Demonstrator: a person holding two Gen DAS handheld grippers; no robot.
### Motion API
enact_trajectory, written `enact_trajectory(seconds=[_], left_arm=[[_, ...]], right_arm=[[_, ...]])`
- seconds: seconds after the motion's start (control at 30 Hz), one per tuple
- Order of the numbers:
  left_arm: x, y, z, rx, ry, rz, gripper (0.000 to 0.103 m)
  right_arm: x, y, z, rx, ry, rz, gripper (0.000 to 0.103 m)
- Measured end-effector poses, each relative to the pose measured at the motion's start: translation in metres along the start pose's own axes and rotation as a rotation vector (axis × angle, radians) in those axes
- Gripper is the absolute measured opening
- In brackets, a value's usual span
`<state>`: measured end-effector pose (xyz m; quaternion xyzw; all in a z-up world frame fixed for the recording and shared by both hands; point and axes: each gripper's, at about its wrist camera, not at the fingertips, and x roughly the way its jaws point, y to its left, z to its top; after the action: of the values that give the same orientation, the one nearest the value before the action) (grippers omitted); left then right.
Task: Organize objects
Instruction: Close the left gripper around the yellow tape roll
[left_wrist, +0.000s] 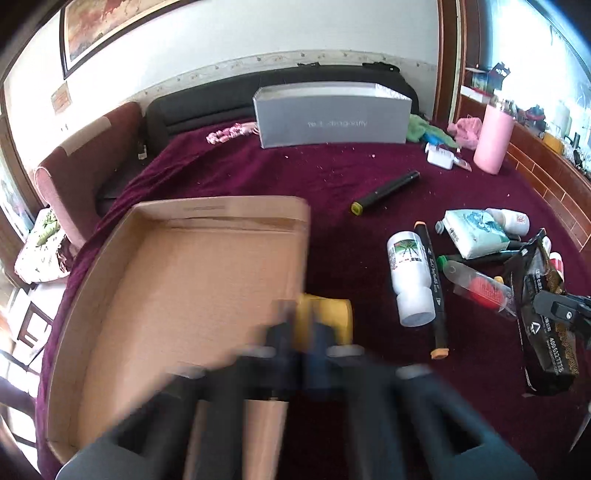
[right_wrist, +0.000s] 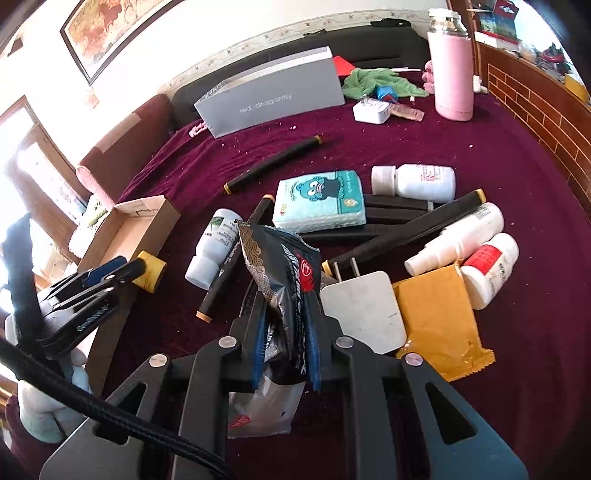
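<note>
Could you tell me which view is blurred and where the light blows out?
Left wrist view: the left claw and the yellow block it pinches are motion-smeared, while the far table stays sharp. Right wrist view: crisp on the black packet; the window at left is overexposed. Both bend with fisheye distortion.

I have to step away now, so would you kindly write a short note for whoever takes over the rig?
Left gripper: jaws shut at a small yellow item beside the cardboard box; this view is blurred, so the grip itself is unclear.
Right gripper: jaws shut on a black snack packet, lifted off the cloth.
Done: nothing lies in the visible part of the box.
Left: markers, white bottles, tissue pack, white charger and orange packet lie loose on the maroon cloth.
</note>
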<state>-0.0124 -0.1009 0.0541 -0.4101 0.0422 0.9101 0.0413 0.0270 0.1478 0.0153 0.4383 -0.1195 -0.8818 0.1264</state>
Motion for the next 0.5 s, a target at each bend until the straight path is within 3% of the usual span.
enact_trajectory(seconds=[0.03, 0.13, 0.27, 0.33, 0.5], left_arm=[[-0.005, 0.003, -0.001, -0.011, -0.007, -0.037, 0.0], [-0.014, 0.003, -0.004, 0.005, -0.007, -0.031, 0.0], [-0.031, -0.009, -0.012, 0.018, -0.019, -0.146, 0.0], [-0.029, -0.018, -0.017, 0.03, 0.015, -0.179, 0.003], [0.006, -0.027, -0.027, 0.003, 0.139, -0.154, 0.017]], right_arm=[[-0.003, 0.001, 0.0, -0.002, -0.006, -0.001, 0.016], [-0.009, 0.004, 0.0, -0.009, -0.012, -0.003, 0.016], [-0.011, 0.004, -0.001, 0.007, -0.013, 0.025, 0.016], [-0.012, 0.004, -0.003, 0.012, -0.011, 0.034, 0.016], [-0.011, 0.008, -0.008, 0.008, -0.002, 0.051, 0.016]])
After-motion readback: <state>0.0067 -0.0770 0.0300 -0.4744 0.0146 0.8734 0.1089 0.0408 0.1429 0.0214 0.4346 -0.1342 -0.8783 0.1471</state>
